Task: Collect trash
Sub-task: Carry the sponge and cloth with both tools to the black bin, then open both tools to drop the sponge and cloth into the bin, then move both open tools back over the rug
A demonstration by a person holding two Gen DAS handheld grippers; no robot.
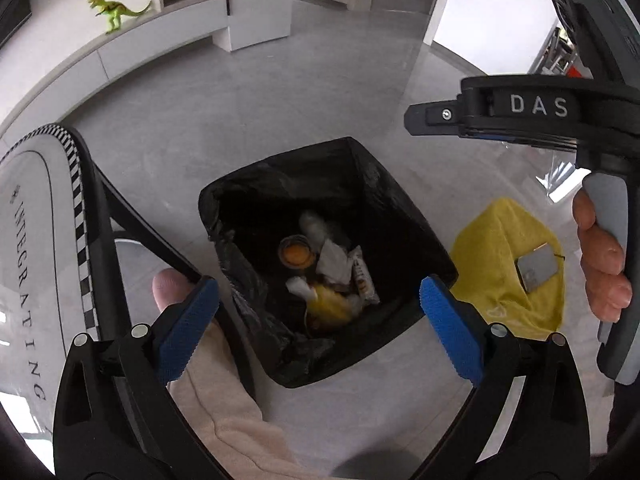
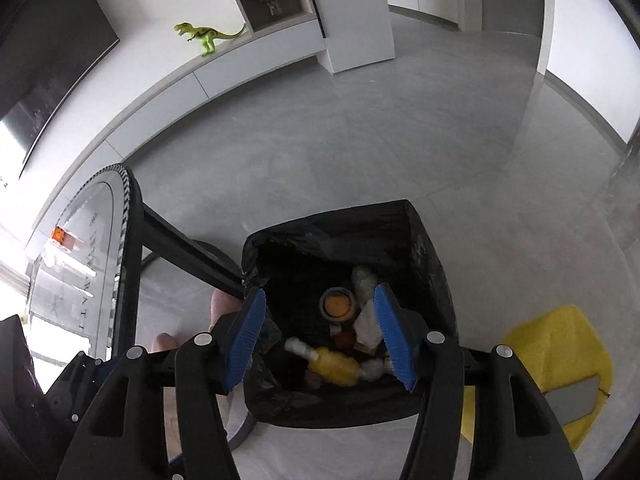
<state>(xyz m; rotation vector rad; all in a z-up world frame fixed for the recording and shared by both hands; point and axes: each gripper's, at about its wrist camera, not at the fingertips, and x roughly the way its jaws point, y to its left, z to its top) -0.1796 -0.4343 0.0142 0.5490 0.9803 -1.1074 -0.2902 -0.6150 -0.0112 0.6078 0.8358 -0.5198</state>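
A bin lined with a black bag (image 1: 256,184) stands on the grey floor, also in the right wrist view (image 2: 424,240). Inside lie a yellow bottle (image 1: 330,302) (image 2: 332,366), a round tub with an orange lid (image 1: 296,254) (image 2: 339,304), crumpled white paper (image 1: 334,262) and wrappers. My left gripper (image 1: 320,320) is open and empty above the bin's near edge. My right gripper (image 2: 320,344) is open and empty directly over the bin; it also shows from the side in the left wrist view (image 1: 416,118).
A yellow cloth (image 1: 500,264) (image 2: 560,352) with a grey card (image 1: 536,270) lies on the floor right of the bin. A round table with black legs (image 1: 48,248) (image 2: 132,240) stands left. A toy dinosaur (image 2: 206,36) sits on a far ledge.
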